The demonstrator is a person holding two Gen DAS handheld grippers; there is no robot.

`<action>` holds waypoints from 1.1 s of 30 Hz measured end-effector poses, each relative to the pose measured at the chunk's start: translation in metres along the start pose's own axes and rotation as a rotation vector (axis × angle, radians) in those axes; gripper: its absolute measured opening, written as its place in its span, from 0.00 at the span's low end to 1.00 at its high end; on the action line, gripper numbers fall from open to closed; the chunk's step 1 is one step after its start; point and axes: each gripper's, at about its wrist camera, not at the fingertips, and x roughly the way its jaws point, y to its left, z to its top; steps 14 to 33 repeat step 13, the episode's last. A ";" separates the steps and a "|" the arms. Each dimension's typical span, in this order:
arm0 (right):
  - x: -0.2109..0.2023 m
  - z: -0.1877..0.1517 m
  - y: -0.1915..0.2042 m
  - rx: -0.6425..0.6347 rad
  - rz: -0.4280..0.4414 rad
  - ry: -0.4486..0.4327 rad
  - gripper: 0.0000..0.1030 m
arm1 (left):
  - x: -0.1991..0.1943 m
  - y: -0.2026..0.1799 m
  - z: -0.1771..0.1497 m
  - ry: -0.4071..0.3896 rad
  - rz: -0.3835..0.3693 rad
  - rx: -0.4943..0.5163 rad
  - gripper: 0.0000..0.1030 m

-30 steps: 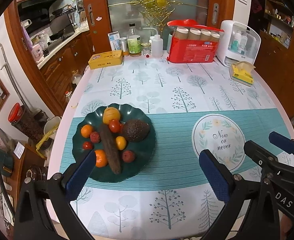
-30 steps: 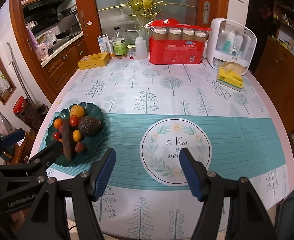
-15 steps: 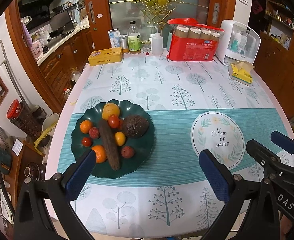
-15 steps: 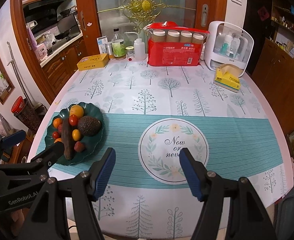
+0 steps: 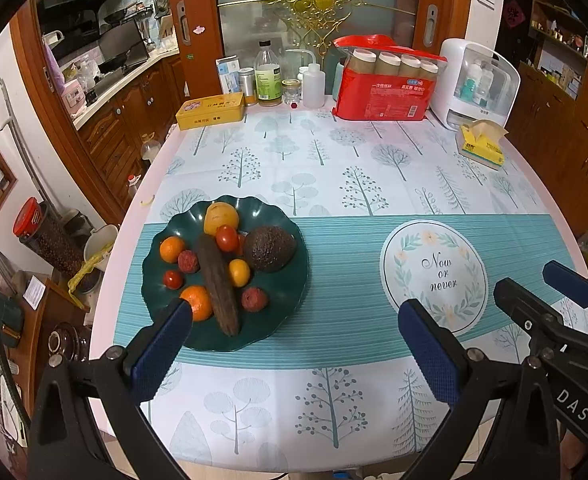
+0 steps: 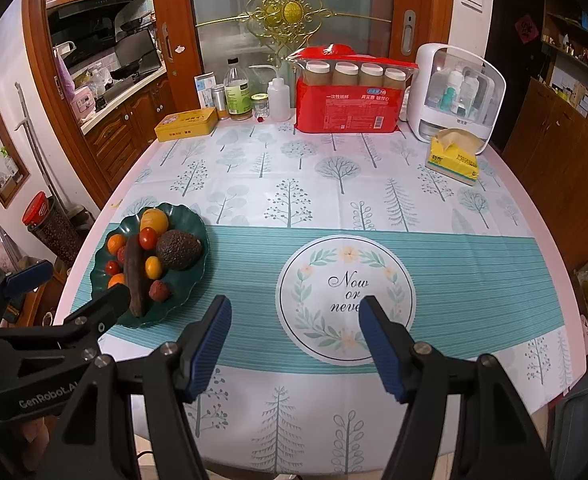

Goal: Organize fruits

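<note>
You are holding left gripper [image 5: 294, 330] and right gripper [image 6: 292, 326] spread, empty; all fruit is sitting on the scalloped dark-green plate [image 5: 290, 280], nothing visibly left.

The surface [image 5: 373, 392], under a tree-print cloth, carries a green plate [image 5: 290, 292] of fruit at left; a yellow tin [image 5: 210, 111], red cup pack [image 5: 383, 94] and tissue box [image 5: 481, 148] stand along the far edge.
</note>
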 end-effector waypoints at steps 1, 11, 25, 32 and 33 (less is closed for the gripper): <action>0.000 0.000 0.000 0.000 0.000 -0.001 0.65 | 0.000 0.000 0.000 0.000 0.001 0.000 0.99; -0.002 -0.002 0.001 -0.002 -0.002 -0.002 0.65 | 0.000 0.001 -0.002 0.000 -0.003 0.000 0.99; -0.001 -0.002 0.001 0.000 -0.002 -0.001 0.65 | 0.000 0.001 -0.002 0.001 -0.001 0.000 0.99; -0.001 -0.002 0.001 0.000 -0.002 -0.001 0.65 | 0.000 0.001 -0.002 0.001 -0.001 0.000 0.99; -0.001 -0.002 0.001 0.000 -0.002 -0.001 0.65 | 0.000 0.001 -0.002 0.001 -0.001 0.000 0.99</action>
